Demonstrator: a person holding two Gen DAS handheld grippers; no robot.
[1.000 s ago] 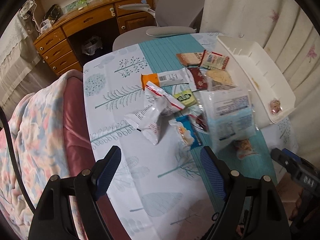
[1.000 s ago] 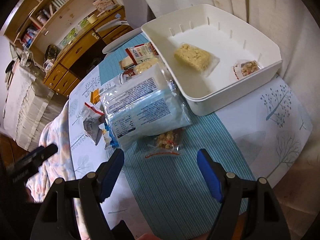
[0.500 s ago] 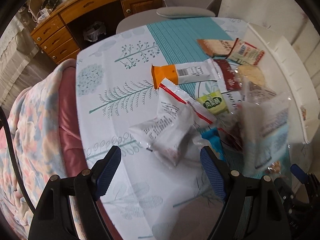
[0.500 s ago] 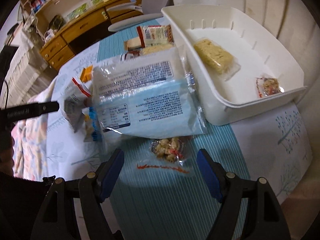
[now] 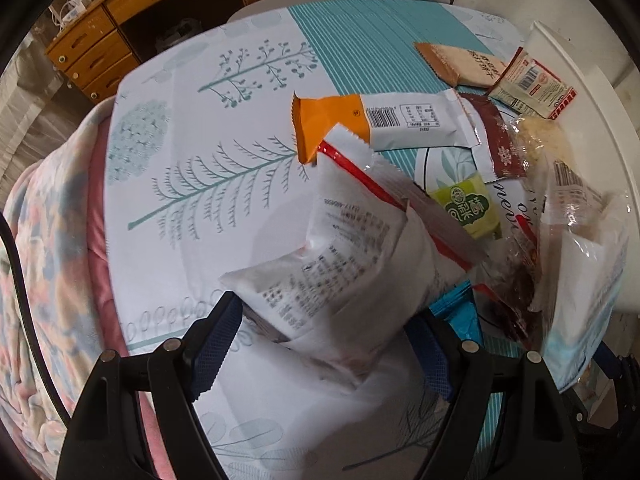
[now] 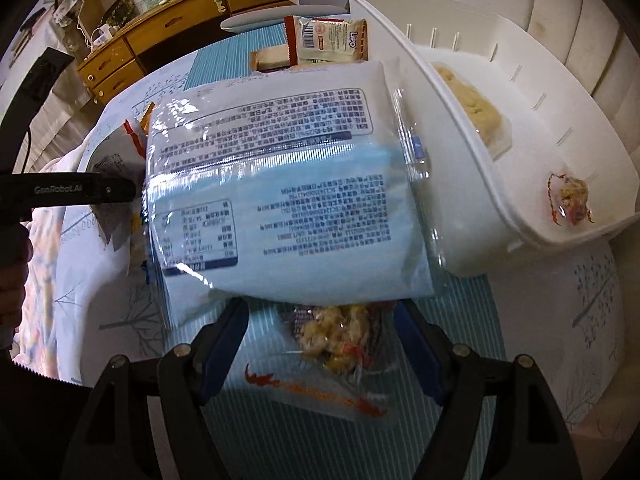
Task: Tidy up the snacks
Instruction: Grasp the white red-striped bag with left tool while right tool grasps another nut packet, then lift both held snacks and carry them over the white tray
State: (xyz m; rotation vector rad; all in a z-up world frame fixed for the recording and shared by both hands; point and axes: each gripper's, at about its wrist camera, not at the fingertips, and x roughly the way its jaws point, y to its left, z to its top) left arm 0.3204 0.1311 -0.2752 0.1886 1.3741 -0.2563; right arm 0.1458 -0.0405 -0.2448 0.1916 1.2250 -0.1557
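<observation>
Snack packets lie in a heap on the table. In the left wrist view my left gripper [image 5: 324, 332] is open, its jaws on either side of a white packet with a red stripe [image 5: 344, 248]. In the right wrist view my right gripper [image 6: 322, 332] is open around a small clear bag of mixed snack pieces [image 6: 340, 336], just below a large blue and white bag [image 6: 280, 196]. The white bin [image 6: 532, 216] at the right holds a pale bar in clear wrap [image 6: 476, 108] and a small clear snack bag [image 6: 570, 200].
An orange and white bar [image 5: 376, 120], a green packet [image 5: 470, 208], a dark red packet [image 5: 500, 136], a brown packet [image 5: 460, 64] and a red-edged Lipo packet [image 6: 328, 38] lie behind. A pink blanket [image 5: 44, 248] lies left of the table. A wooden desk [image 6: 160, 36] stands beyond.
Both grippers have moved forward and down toward the heap. The white packet now sits between the left jaws, and the small clear bag between the right jaws.
</observation>
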